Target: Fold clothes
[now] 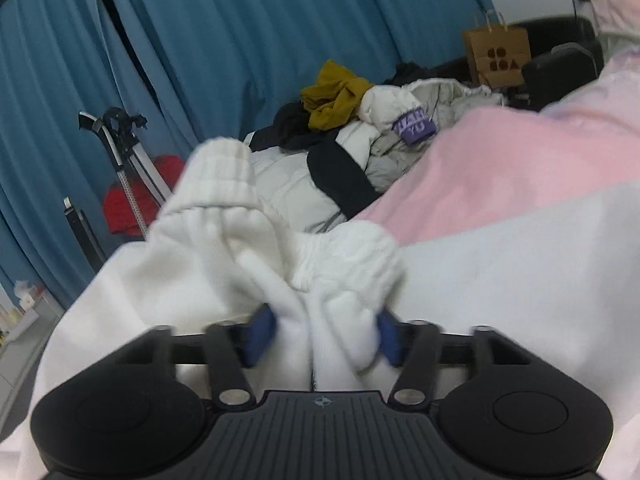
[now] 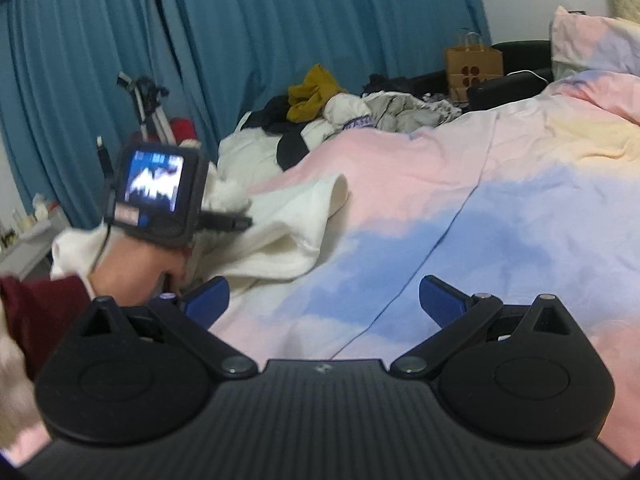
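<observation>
A white knit garment (image 1: 224,240) with ribbed cuffs is bunched between the blue pads of my left gripper (image 1: 322,334), which is shut on it and holds it up over the bed. In the right wrist view the same white garment (image 2: 280,232) trails onto the pastel duvet (image 2: 500,208), and the left hand holds its gripper, with a small screen on its back (image 2: 154,188), at the left. My right gripper (image 2: 324,300) is open and empty, low over the duvet, to the right of the garment.
A pile of clothes (image 2: 352,116), mustard, white, black and grey, lies at the far end of the bed. A brown paper bag (image 2: 472,68) and a pillow (image 2: 592,40) are behind. Blue curtains (image 2: 240,40) hang on the far side. A tripod (image 2: 148,108) stands left.
</observation>
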{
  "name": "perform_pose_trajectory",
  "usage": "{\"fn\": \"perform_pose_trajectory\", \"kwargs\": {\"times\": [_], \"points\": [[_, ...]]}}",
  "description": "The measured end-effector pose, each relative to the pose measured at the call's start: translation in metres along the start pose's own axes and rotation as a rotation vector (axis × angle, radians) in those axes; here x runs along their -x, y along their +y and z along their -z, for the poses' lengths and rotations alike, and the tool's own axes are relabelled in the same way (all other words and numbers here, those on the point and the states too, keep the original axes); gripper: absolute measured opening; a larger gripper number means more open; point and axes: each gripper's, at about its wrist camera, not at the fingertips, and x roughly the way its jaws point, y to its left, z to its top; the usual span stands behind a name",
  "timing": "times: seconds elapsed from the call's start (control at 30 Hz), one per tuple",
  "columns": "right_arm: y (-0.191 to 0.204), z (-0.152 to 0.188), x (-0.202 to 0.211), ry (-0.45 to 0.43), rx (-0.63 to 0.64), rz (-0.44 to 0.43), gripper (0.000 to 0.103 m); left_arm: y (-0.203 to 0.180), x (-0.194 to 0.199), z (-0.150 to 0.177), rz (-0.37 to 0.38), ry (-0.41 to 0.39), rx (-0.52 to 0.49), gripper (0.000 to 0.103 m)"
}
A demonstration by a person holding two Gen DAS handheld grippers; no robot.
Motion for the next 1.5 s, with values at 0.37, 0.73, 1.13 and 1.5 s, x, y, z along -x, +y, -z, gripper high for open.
{"fn": "perform_pose_trajectory", "kwargs": {"times": [0.37,0.73,1.13,1.5], "points": [[-0.001,-0.007,0.019,-0.057,-0.042,-0.035,0.103,0.059,0.169,0.009,0.144,-0.199,0.095,0.021],[0.001,-0.018,0.051,-0.016,-0.121,-0.147,0.103,0.131,0.352,0.159,0.323,-0.094,0.134,0.024],[0.024,0.009,0.025,0.302,0.005,-0.104,0.103,0.165,0.361,0.243,0.369,0.156,0.158,0.034],[0.067,0.035,0.003,0.400,0.332,-0.079,0.103,0.159,0.403,0.250,0.383,0.049,0.296,0.075]]}}
